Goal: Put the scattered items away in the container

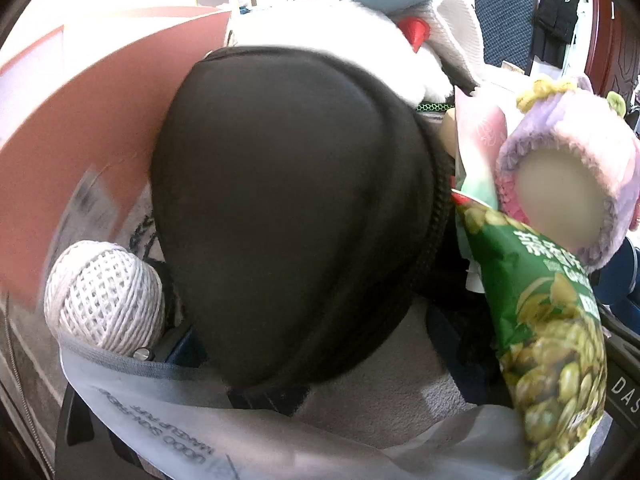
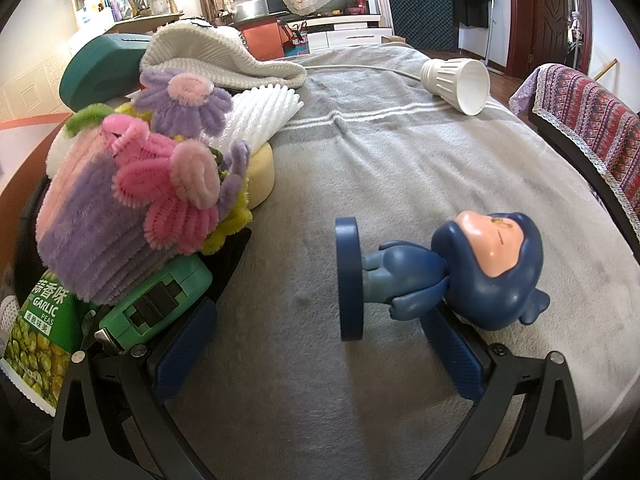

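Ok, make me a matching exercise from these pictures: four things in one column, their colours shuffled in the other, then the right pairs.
Things:
1. figurine
2. hard case
3. ball of string
4. pea packet

Colours:
A. green
B. white
C. blue
D. black

Pairs: 1-C, 2-D, 3-B, 4-A

Black case (image 1: 288,208), blue figurine (image 2: 448,272), perhaps grey (white-striped) blanket (image 2: 400,168).
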A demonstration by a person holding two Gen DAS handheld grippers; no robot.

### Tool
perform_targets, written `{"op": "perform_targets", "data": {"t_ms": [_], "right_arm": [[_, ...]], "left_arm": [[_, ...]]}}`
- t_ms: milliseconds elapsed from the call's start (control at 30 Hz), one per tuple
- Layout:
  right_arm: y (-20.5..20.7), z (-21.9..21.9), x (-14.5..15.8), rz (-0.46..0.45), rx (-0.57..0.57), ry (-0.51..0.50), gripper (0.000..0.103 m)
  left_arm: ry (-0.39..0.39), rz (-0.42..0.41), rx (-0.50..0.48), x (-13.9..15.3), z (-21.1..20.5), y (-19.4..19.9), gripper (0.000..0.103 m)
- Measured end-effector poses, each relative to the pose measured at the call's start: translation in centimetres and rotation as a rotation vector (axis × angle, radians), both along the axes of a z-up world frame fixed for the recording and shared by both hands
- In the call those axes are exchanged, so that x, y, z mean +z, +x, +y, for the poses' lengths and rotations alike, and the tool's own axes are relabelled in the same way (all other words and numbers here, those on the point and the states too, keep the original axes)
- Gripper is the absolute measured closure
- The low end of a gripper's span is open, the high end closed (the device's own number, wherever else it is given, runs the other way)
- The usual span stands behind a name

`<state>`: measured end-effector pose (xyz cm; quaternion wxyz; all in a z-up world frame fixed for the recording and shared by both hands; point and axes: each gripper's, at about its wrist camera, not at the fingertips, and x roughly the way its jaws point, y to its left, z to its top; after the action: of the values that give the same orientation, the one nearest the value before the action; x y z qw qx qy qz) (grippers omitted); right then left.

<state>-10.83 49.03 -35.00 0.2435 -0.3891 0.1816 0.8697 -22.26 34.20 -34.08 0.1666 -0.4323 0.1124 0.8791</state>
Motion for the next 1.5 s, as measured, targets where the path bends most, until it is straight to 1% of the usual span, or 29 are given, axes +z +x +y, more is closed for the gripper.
{"op": "perform_targets", "data": {"t_ms": [400,867,1500], "right_arm": [[0.0,0.0,0.0,-0.001,0.0,0.0,0.0],[0.0,-0.1,0.1,0.0,0.001,0.0,0.001],[0.0,-0.1,0.1,0.0,0.001,-0.001,0.001]], "left_arm": [[0.001,0.0,-0.001,0.2,0.9,-0.2,0.0],[0.002,0.0,-0.002,0.2,0.4,-0.8,0.0],[0.003,-0.001,-0.002,0.5,2.0,-1.1,0.0]]}}
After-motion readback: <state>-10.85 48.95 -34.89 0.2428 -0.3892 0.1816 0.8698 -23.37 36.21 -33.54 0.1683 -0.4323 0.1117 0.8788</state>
